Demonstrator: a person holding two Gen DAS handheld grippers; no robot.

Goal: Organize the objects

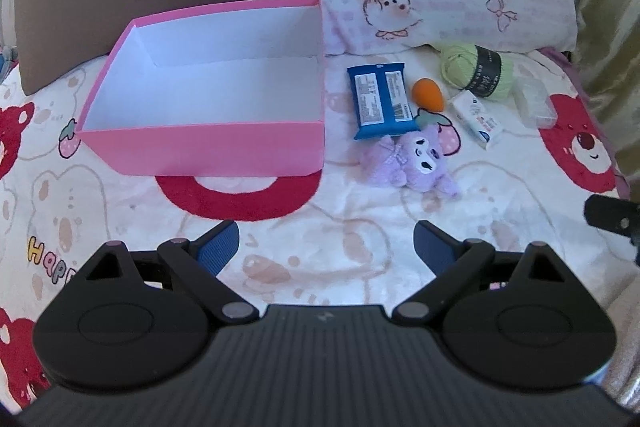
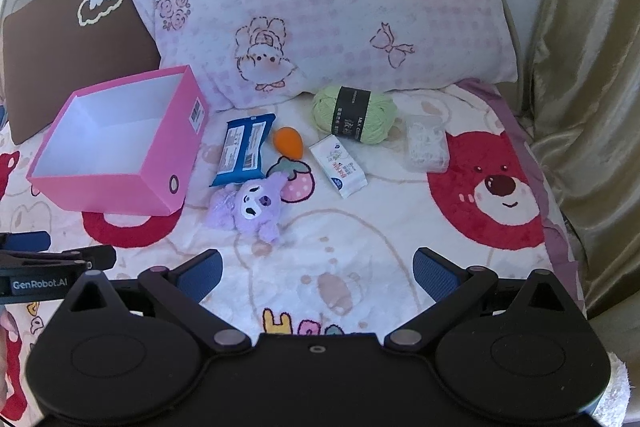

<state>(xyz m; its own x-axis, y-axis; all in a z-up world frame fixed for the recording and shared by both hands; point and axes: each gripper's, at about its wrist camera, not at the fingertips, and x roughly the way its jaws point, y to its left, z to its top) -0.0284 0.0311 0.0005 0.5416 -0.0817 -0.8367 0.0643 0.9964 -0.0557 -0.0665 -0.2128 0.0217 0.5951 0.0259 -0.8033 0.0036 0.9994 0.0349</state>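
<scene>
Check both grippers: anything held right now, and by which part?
Nothing held. Left gripper and right gripper are both open with only blanket between the fingers. The pink box is empty; items lie loose on the bed.

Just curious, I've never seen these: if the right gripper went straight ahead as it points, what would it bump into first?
Probably the purple plush toy, lying slightly left of the open right gripper; depth is hard to judge.

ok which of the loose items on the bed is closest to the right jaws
The purple plush toy: it lies nearest of the cluster, ahead of the blue packet, orange egg and white packet.
</scene>
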